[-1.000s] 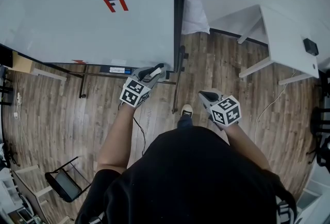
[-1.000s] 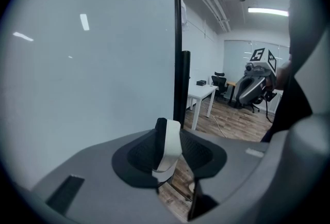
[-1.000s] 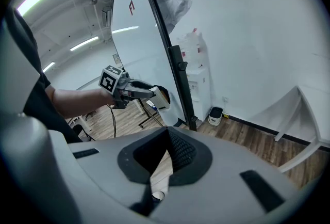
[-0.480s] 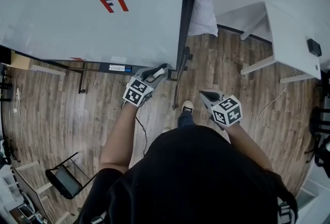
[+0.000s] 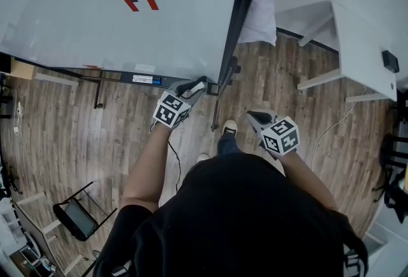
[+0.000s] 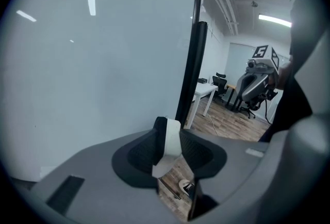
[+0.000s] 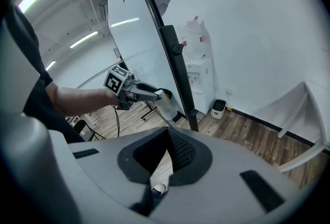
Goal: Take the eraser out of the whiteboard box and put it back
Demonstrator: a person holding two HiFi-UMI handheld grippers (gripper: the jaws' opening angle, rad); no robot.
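left gripper [image 5: 193, 86] clenched on the white eraser [image 6: 172, 139], its long axis along the jaws, pointing at the whiteboard's [image 5: 95, 27] lower right corner; right gripper [image 5: 252, 117] closed, empty.

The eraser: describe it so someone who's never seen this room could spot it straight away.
Find the big whiteboard and follow it down to its bottom corner beside the black post. There the left gripper pinches the eraser between its fingers: a small block with a white face and dark back, brighter than the grey gripper around it.
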